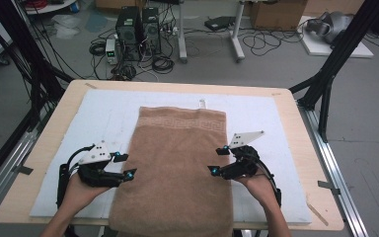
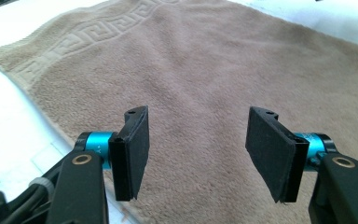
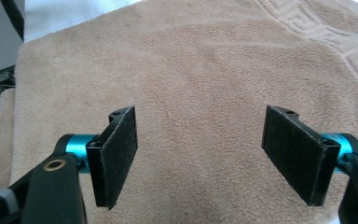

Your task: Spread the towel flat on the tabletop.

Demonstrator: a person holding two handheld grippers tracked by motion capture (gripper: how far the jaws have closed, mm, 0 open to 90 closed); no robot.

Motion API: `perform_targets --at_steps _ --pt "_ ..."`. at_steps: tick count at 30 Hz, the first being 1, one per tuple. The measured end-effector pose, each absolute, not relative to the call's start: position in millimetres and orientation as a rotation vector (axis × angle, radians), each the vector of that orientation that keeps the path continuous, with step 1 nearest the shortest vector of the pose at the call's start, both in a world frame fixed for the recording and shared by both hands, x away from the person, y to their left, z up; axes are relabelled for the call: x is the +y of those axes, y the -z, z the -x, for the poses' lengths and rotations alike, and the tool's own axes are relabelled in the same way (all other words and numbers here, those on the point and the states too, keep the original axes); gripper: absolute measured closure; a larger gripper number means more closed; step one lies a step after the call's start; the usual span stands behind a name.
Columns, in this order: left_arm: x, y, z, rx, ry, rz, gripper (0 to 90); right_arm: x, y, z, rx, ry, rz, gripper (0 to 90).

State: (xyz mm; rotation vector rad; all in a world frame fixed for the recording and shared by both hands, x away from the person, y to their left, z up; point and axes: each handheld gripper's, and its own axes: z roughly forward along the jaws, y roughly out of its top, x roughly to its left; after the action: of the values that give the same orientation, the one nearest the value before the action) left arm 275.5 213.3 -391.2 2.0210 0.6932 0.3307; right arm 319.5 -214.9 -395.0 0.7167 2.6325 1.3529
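While both your hands sit at the towel's long edges, here's how it looks to me:

Towel: brown towel (image 1: 177, 168) lies flat down the middle of the white mat (image 1: 256, 111), patterned border at the far end, near end hanging over the table (image 1: 296, 148) edge toward you.

Left gripper: your left gripper (image 1: 124, 166) hovers at the towel's left edge, jaws apart, nothing between them but air over the cloth.

Right gripper: the right gripper (image 1: 217, 160) is at the right edge, jaws spread wide too, gripping nothing.

Likely next step: my guess is you pinch both edges and fold.

What could go wrong: if you close from this height you'll probably snatch only fuzz, or nothing, since the pads (image 2: 135, 154) aren't around an edge yet.

Other risk: grab at uneven spots and the fold comes out crooked, or the hanging end drags the whole thing off toward you.
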Motion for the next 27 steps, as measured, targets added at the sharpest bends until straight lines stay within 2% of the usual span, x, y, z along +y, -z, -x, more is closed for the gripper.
perform_targets --at_steps 16,27 --pt "205 378 -315 0.78 -0.372 -2.0 38.5 -218 372 -346 2.586 -1.292 -0.734 25.9" --pt "203 379 -321 0.775 -0.376 -1.998 38.1 -211 373 -355 2.591 -1.272 -0.733 25.9"
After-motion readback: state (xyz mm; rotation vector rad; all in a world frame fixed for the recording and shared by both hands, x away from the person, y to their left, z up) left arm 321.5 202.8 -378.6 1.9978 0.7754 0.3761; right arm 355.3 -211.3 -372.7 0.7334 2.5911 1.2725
